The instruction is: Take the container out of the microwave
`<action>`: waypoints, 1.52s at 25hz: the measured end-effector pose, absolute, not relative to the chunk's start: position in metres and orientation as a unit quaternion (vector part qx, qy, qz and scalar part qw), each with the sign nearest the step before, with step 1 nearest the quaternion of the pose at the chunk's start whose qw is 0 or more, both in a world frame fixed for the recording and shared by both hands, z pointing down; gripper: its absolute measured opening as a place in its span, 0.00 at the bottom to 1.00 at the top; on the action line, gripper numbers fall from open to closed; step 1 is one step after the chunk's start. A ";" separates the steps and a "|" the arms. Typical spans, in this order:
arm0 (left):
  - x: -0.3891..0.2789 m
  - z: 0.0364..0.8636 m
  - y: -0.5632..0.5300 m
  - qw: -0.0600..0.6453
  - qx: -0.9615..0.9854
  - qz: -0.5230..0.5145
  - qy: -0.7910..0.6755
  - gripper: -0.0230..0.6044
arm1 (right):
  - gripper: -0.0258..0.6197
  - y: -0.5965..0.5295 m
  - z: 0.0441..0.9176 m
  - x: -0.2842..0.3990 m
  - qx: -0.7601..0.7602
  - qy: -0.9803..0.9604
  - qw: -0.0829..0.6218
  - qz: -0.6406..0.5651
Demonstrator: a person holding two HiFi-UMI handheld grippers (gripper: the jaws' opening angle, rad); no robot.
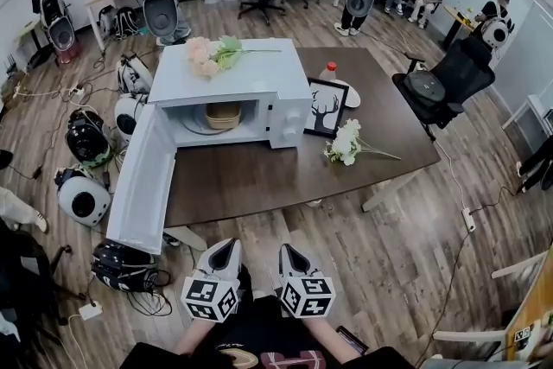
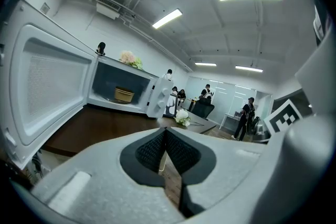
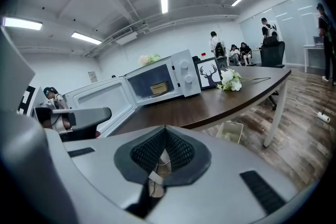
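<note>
A white microwave (image 1: 285, 112) stands on the dark wooden table (image 1: 259, 177) with its door (image 1: 143, 181) swung wide open to the left. Inside sits a tan round container (image 1: 223, 115), which also shows in the left gripper view as the container (image 2: 124, 94) and in the right gripper view as the container (image 3: 159, 88). My left gripper (image 1: 226, 248) and right gripper (image 1: 288, 253) hang side by side off the table's near edge, well short of the microwave. The left gripper (image 2: 165, 131) and the right gripper (image 3: 165, 129) are both shut with nothing held.
Pink flowers (image 1: 212, 54) lie on top of the microwave. A framed deer picture (image 1: 327, 108), a red-capped bottle (image 1: 329, 71) and a white bouquet (image 1: 347, 143) are to its right. Round devices and cables (image 1: 82, 194) crowd the floor at left. Office chairs (image 1: 445, 82) and people stand beyond.
</note>
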State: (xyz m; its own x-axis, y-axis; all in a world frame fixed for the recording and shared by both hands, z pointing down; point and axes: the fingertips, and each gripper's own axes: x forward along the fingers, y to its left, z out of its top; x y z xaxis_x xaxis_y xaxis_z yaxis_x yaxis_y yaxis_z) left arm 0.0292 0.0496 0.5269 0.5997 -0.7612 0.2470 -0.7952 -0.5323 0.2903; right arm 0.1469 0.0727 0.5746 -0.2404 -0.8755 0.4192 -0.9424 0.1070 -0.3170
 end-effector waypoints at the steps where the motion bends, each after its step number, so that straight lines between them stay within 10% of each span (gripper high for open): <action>1: 0.030 0.527 0.043 0.187 0.875 0.045 -0.444 0.05 | 0.05 0.066 0.575 0.148 0.615 -0.740 0.062 0.265; 38: 0.017 0.514 -0.241 0.185 0.868 0.028 -0.459 0.05 | 0.05 -0.199 0.579 0.152 0.646 -0.711 0.086 0.265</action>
